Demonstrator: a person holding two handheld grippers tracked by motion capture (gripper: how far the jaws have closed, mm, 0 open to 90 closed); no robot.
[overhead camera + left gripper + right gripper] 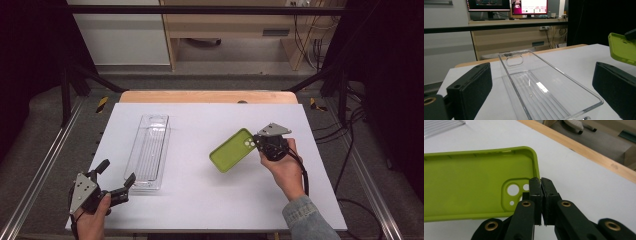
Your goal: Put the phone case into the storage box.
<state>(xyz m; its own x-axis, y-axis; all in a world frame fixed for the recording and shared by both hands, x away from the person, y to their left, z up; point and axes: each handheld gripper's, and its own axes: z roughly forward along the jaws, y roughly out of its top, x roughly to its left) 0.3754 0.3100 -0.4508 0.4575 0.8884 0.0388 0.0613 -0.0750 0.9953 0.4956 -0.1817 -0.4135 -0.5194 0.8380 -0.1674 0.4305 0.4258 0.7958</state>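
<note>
While pinched, lime-green phone case (pixel 469 182), round camera cutouts

Phone case (pixel 469 185): lime-green soft-looking plastic or rubber, matt, smooth inside, with cleanly moulded camera cut-outs. Tray (pixel 544 87): clear hard plastic, glossy, ribbed floor, catching bright glare. Table (pixel 200 190): white top, matt and smooth, edged along the far side with pale bare wood. Right gripper (pixel 541 185): black matt plastic jaws, brass-coloured inserts at the pivots. Left gripper (pixel 116 176): black pads with a fine rough texture; dull grey metal plate on top.
</note>
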